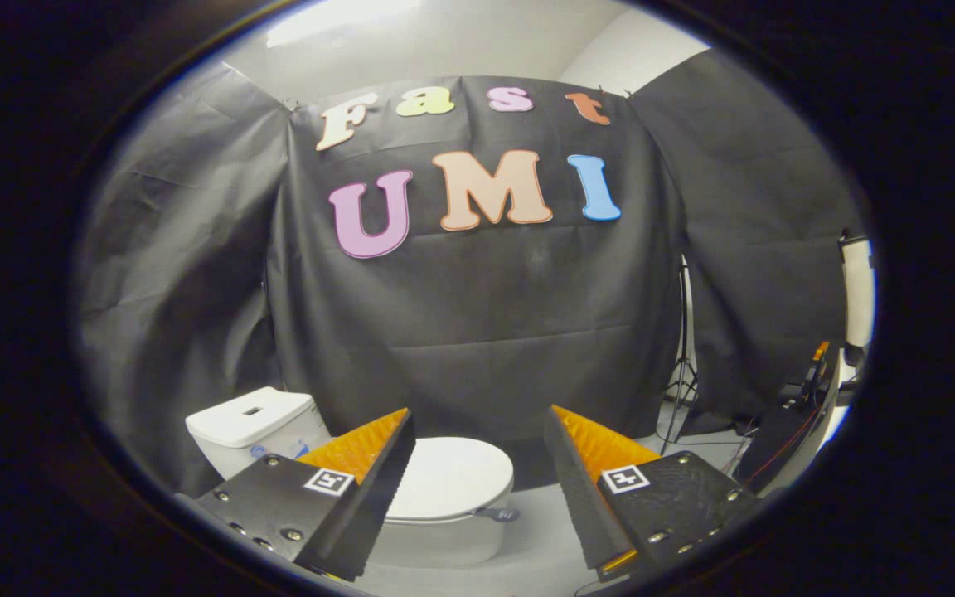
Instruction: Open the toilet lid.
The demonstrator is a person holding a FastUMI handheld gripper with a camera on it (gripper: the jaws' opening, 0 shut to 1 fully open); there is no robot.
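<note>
A white toilet stands on the pale floor in front of the black cloth wall. Its lid (453, 477) lies flat and closed on the bowl (436, 543), and the white cistern (249, 427) rises behind it to the left. A small dark tab (497, 515) sticks out from the lid's front rim. My gripper (477, 452) is open, fingers wide apart with nothing between them. It hovers above and short of the toilet. The left finger (361, 489) overlaps the lid's left part in view, and the right finger (602, 489) sits off to the lid's right.
A thin tripod stand (683, 365) stands against the cloth to the right. Further right sits dark equipment with an orange part (813, 390) and cables. A white object (857, 290) hangs above it. Pale floor (544, 531) spreads between the toilet and the stand.
</note>
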